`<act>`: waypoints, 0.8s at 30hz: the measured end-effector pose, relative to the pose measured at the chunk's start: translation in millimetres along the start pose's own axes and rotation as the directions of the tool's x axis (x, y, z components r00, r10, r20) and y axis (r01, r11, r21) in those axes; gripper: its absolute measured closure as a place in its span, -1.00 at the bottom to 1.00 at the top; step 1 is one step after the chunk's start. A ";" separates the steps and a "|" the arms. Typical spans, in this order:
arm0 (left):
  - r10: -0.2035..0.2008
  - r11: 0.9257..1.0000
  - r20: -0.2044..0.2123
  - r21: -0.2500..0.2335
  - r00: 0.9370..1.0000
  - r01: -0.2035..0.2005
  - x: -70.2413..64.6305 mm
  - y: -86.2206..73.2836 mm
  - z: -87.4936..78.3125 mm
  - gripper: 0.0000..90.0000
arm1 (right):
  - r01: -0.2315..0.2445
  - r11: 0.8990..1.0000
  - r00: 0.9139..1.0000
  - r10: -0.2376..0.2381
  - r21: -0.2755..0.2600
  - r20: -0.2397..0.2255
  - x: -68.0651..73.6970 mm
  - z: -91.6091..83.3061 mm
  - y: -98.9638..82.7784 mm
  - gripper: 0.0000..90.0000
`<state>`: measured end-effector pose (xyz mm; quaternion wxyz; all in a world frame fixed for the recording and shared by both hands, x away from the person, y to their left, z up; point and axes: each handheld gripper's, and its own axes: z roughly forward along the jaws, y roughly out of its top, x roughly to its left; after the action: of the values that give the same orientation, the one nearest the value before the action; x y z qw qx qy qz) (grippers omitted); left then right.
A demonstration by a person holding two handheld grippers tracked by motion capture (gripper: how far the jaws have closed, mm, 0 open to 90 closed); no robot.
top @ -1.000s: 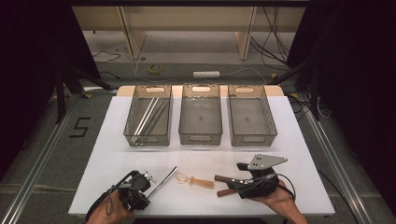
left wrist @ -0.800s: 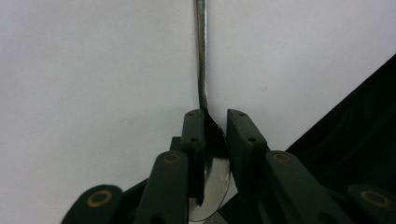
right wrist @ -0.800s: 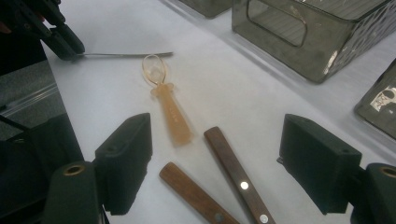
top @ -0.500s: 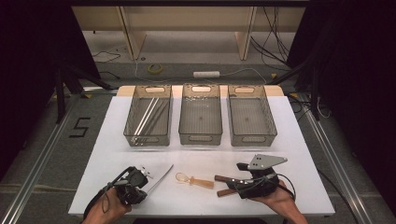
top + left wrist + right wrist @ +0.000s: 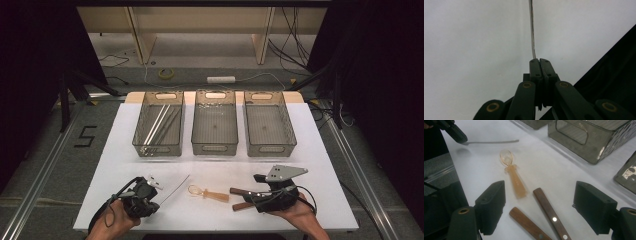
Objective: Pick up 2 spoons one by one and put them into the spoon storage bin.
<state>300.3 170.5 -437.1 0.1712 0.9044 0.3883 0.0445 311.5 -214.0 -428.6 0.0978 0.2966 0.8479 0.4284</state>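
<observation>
Tabletop (image 5: 330, 150), white, reads left to right. Left gripper (image 5: 146, 199) sits at 7 o'clock near the front edge, jaws clenched on the end of a thin metal utensil (image 5: 175, 188), having just finished closing on it. In the left gripper view the utensil (image 5: 532, 30) runs straight up and is cut off at the top edge; its far end is too thin to identify. Amber plastic spoon (image 5: 207, 193) lies flat at 6 o'clock, free on all sides. Two wooden handles (image 5: 240, 198) lie just right of it; their far ends are hidden under the right gripper (image 5: 250, 196). That gripper, at 5 o'clock, has jaws spread wide, nothing between the pads; the right gripper view shows the handles (image 5: 549, 212) between them, cut off at the bottom. Three grey bins (image 5: 215, 122) stand side by side at 12 o'clock; the left one holds long utensils, hard to make out. Bare strip of tabletop separates bins from cutlery.
</observation>
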 end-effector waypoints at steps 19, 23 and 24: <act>-0.029 0.973 0.054 -0.225 0.998 0.041 21.1 36.3 -21.2 0.98 | -0.005 1.000 1.000 0.005 -0.004 0.003 -0.5 0.4 0.3 -0.41; -0.024 0.967 0.060 -0.254 0.998 0.039 22.2 51.9 -24.7 0.98 | -0.003 1.000 1.000 0.003 -0.003 0.002 -0.4 0.6 0.4 -0.41; -0.021 0.964 0.061 -0.262 0.998 0.036 23.0 56.3 -26.0 0.98 | -0.002 1.000 1.000 0.002 -0.003 0.002 -0.5 0.7 0.4 -0.41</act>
<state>349.4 158.1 -394.6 0.3014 0.8688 0.3870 0.0672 312.3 -213.7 -428.8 0.0986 0.2977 0.8469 0.4295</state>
